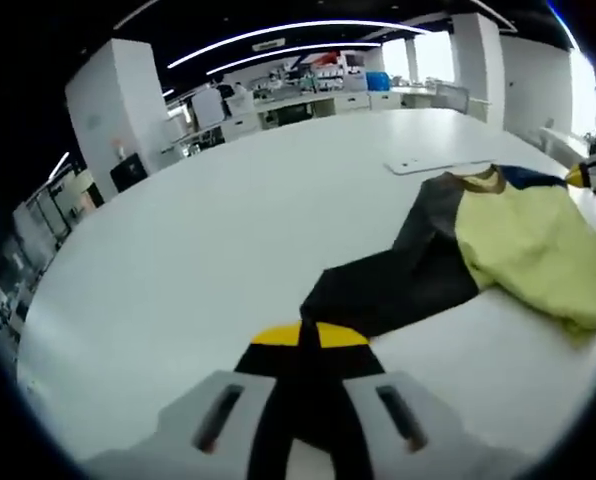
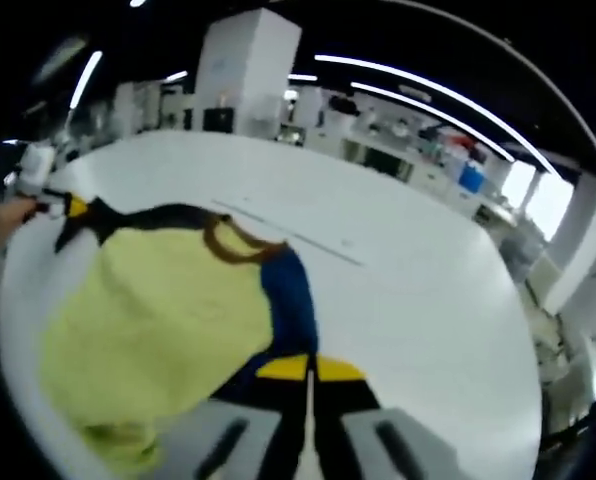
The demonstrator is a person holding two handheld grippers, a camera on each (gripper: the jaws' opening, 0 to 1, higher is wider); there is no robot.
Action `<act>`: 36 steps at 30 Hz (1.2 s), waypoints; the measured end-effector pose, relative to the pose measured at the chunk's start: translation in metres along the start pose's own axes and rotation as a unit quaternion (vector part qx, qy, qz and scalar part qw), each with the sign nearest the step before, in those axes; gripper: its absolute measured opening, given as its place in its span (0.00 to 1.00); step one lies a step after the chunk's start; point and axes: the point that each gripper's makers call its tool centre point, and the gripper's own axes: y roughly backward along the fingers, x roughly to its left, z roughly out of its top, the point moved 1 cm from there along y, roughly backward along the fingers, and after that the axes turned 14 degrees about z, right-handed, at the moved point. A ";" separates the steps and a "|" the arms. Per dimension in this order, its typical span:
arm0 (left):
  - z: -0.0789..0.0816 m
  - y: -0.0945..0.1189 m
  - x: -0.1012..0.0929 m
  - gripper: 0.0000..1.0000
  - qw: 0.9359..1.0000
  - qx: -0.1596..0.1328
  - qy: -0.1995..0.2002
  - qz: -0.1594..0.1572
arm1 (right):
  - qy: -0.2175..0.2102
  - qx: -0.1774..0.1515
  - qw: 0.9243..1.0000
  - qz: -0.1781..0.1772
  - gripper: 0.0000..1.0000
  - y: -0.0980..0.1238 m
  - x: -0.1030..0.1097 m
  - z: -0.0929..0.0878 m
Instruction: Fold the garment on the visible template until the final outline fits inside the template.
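The garment lies on the white table: a pale yellow body (image 1: pixel 528 245), a black sleeve (image 1: pixel 388 285) and a blue sleeve (image 2: pixel 290 300), each ending in a yellow cuff. My left gripper (image 1: pixel 303 405) is shut on the black sleeve at its cuff (image 1: pixel 308 335). My right gripper (image 2: pixel 308 430) is shut on the blue sleeve at its cuff (image 2: pixel 308 368). In the right gripper view the left gripper (image 2: pixel 40 185) shows at the far left, with a hand (image 2: pixel 3 225) behind it. A flat white template (image 1: pixel 433 165) lies beyond the collar (image 2: pixel 228 245).
The white table (image 1: pixel 228 230) spreads wide to the left of the garment and beyond it. Its far edge (image 1: pixel 308 125) borders an office with desks, shelves and a white pillar (image 2: pixel 243 70). The table's rim (image 2: pixel 523 400) curves off to the right.
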 end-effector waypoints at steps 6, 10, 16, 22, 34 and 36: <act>0.001 -0.010 0.013 0.00 1.000 0.005 0.006 0.010 | 0.049 0.033 0.998 -0.025 0.00 0.005 -0.021 -0.002; 0.002 -0.014 0.015 0.00 1.000 0.005 0.000 0.009 | 0.073 0.047 0.995 -0.046 0.00 0.007 -0.034 -0.002; 0.000 -0.017 0.015 0.00 1.000 0.011 0.000 0.007 | 0.073 0.043 0.995 -0.043 0.00 -0.001 -0.036 -0.001; 0.002 -0.012 0.012 0.02 0.999 0.001 0.034 -0.006 | -0.055 -0.019 0.998 -0.005 0.00 -0.009 -0.027 -0.004; 0.015 0.033 -0.033 0.42 0.987 -0.041 0.111 -0.108 | -0.203 -0.059 0.977 0.018 0.31 0.003 -0.006 -0.026; 0.015 0.039 -0.038 0.47 0.985 -0.043 0.113 -0.123 | -0.208 -0.064 0.976 0.019 0.33 0.004 -0.003 -0.030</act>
